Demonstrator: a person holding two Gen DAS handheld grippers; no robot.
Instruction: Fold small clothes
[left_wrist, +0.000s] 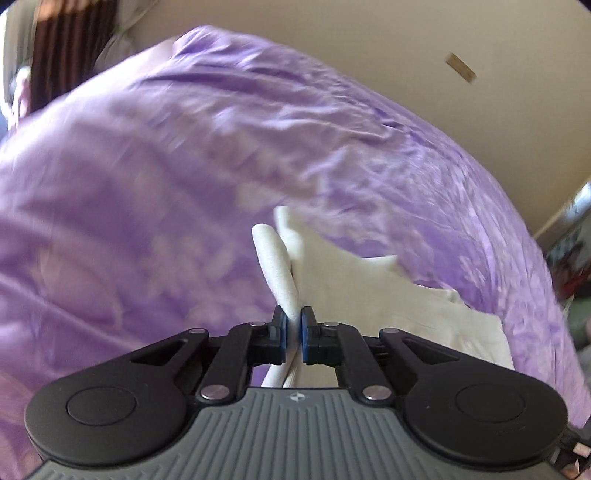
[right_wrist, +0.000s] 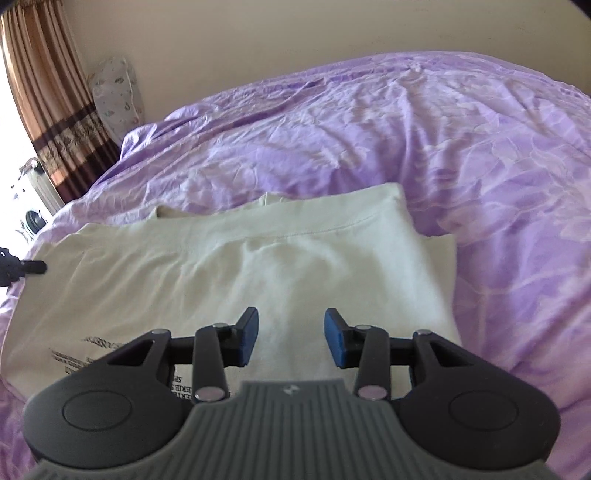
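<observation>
My left gripper (left_wrist: 294, 334) is clamped on a rolled edge of the cream T-shirt (left_wrist: 369, 295), pads pinching cloth. My right gripper (right_wrist: 291, 338) hovers over the same T-shirt (right_wrist: 258, 266), jaws partly apart, nothing between them. The shirt lies partly folded on the purple bedspread (right_wrist: 443, 147), long axis running left to right across my right view, printed text at the near-left end.

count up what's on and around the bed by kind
cream t-shirt: 1
purple bedspread: 1
floral pillow: 1
striped brown curtain: 1
hand-held gripper: 2, left and right
total: 6
</observation>
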